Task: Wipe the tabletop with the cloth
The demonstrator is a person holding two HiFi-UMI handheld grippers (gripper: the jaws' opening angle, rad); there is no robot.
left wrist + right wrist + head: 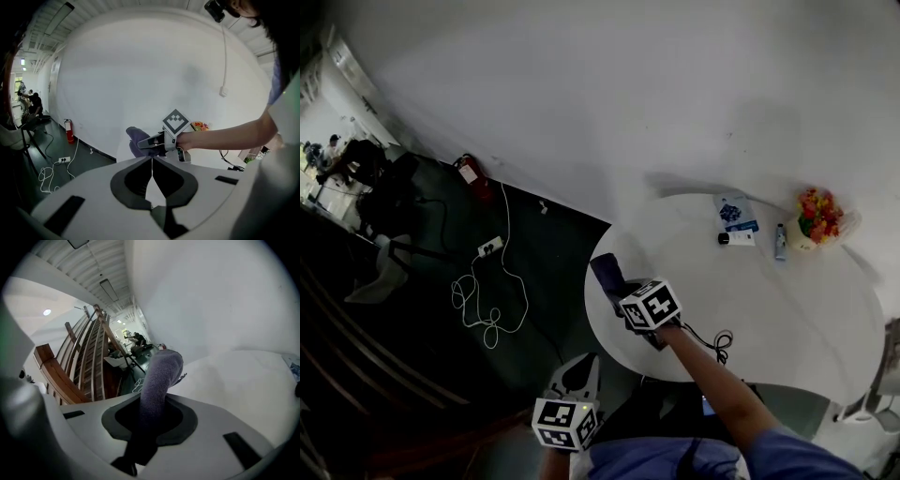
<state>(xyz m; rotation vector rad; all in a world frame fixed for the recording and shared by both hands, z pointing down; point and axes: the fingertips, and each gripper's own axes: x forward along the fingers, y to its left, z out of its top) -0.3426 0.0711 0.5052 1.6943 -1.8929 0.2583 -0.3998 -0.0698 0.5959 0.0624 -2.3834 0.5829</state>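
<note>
Right gripper (621, 289) grips cloth (607, 270) at white tabletop (787, 309) edge; dark floor (422, 356).

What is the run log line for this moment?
right gripper: shut on cloth | left gripper: shut, empty, off table | cloth: at table edge

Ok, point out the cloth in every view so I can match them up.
Head view: the cloth is at the left edge of the round table, held by the right gripper.
Left gripper view: the cloth is at centre, left of that gripper's marker cube.
Right gripper view: the cloth rises at centre from between the jaws.
Shared landmark: the round table.
</note>
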